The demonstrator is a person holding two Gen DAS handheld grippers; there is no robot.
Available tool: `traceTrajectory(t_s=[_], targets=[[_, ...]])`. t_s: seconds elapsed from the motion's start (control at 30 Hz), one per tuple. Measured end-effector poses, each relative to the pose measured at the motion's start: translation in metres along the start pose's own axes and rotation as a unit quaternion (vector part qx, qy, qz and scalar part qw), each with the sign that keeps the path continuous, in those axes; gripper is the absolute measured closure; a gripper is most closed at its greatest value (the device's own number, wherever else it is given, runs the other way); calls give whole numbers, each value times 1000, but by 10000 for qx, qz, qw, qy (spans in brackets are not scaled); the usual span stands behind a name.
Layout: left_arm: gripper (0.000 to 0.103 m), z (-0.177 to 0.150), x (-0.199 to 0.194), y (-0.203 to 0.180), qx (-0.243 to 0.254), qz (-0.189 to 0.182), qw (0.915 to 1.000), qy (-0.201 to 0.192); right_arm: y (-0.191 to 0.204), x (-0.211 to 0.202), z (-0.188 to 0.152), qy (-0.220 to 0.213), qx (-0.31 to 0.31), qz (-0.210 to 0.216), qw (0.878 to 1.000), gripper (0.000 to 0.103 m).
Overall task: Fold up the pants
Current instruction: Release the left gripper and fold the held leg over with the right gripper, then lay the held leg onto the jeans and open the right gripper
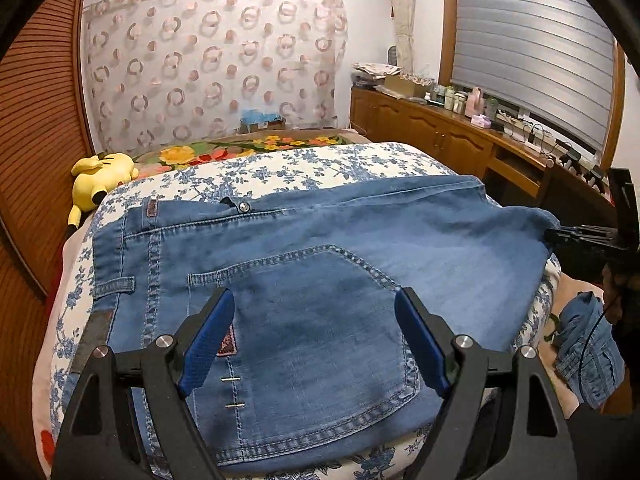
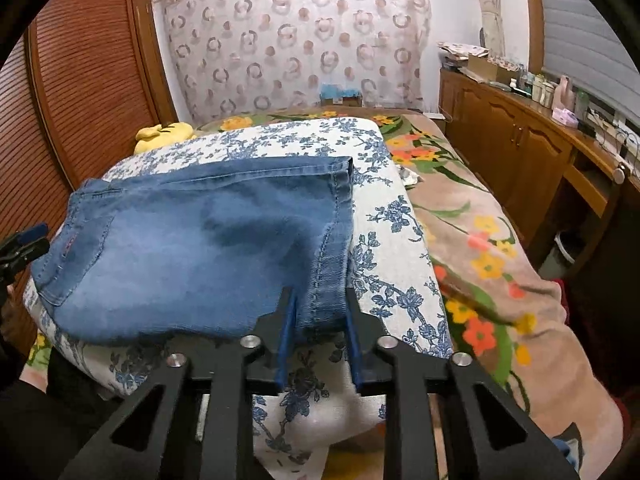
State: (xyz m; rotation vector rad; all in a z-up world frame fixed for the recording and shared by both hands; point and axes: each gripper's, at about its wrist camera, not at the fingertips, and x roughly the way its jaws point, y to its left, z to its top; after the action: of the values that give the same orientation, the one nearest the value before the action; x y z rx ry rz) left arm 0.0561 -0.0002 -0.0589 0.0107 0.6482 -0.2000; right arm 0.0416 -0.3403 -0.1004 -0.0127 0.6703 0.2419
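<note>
Blue jeans (image 1: pixel 320 240) lie folded flat on a white quilt with blue flowers (image 1: pixel 280 164), back pocket facing up. My left gripper (image 1: pixel 315 294) hovers open over that pocket, its blue pads wide apart and nothing between them. In the right wrist view the jeans (image 2: pixel 200 240) spread away to the left, and my right gripper (image 2: pixel 319 294) has its pads against both sides of the seamed near corner. Seen from the left wrist, the right gripper (image 1: pixel 554 236) pinches the cloth's right edge. The left gripper (image 2: pixel 24 244) shows at the far left edge of the right wrist view.
A yellow plush toy (image 1: pixel 100 176) lies at the quilt's far left. More denim (image 1: pixel 588 344) is bunched low on the right. A flowered blanket (image 2: pixel 480 240) covers the bed to the right, with wooden cabinets (image 2: pixel 520 140) beyond and a slatted wardrobe (image 2: pixel 88 60) at left.
</note>
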Motion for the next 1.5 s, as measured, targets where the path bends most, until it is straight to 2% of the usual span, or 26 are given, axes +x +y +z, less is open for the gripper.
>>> traceTrajectory(t_s=[0.17, 0.4, 0.67, 0.83, 0.97, 1.13, 1.27, 1.33, 1.4, 1.5], targets=[[20, -3, 1, -2, -34, -31, 10000, 29, -5, -13, 5, -309, 206, 293, 9989, 90], [20, -4, -2, 3, -103, -22, 9999, -5, 14, -42, 30, -864, -38, 451, 9952, 90], [20, -4, -12, 14, -231, 78, 9996, -116, 71, -50, 65, -1059, -729, 1064, 9860, 90], [20, -7, -22, 28, -349, 214, 9990, -177, 122, -49, 87, -1171, -1306, 1537, 9724, 90], [20, -9, -32, 43, -497, 326, 9980, -235, 160, -44, 99, -1155, -1657, 1871, 9613, 90], [20, -11, -43, 56, -562, 453, 9970, -295, 185, -39, 100, -1096, -1737, 2278, 9518, 90], [20, -11, -47, 65, -615, 513, 9962, -353, 187, -17, 96, -790, -1882, 2374, 9497, 90], [20, -13, -48, 67, -647, 521, 9959, -358, 188, -7, 98, -663, -1980, 2239, 9520, 89], [20, -14, -47, 69, -702, 535, 9955, -336, 196, -5, 98, -720, -2119, 2032, 9532, 86], [20, -17, -45, 71, -782, 500, 9952, -297, 198, -10, 99, -691, -2082, 2185, 9509, 80]])
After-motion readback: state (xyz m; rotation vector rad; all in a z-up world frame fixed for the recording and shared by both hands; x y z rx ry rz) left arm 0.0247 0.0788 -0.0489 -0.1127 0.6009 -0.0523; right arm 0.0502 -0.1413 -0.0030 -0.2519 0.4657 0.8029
